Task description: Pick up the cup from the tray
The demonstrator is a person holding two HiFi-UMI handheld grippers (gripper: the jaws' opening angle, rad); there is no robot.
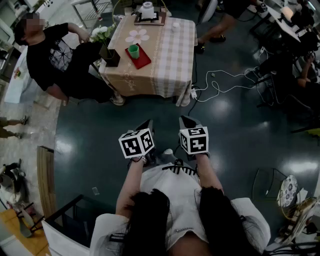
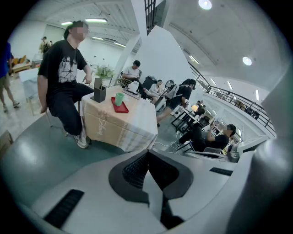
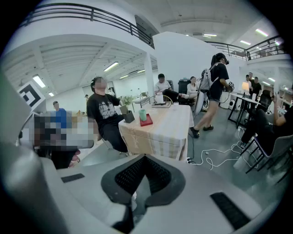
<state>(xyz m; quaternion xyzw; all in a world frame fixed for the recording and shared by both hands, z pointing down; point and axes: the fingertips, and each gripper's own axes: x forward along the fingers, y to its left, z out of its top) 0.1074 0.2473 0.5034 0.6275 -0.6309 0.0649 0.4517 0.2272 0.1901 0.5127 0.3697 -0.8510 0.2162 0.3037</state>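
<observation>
Cup (image 1: 133, 51) sitting far off, out of reach
Left gripper (image 1: 148, 123) and right gripper (image 1: 187, 120) are hanging near the body, closed and empty, since the tray (image 1: 144, 60) is lying on the far table (image 1: 170, 55).

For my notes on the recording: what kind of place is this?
Probably an open indoor lab or shared workspace: people sit at desks, cables trail over the floor, and a railed upper gallery runs overhead.

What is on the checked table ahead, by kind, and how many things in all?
Green cup: 1
Trays: 2, the red tray under the cup and the brown tray at the far end
Dark box: 1
Flower-shaped mat: 1
White items, too small to name: 2, one on the brown tray, one beside it
Total: 7
</observation>
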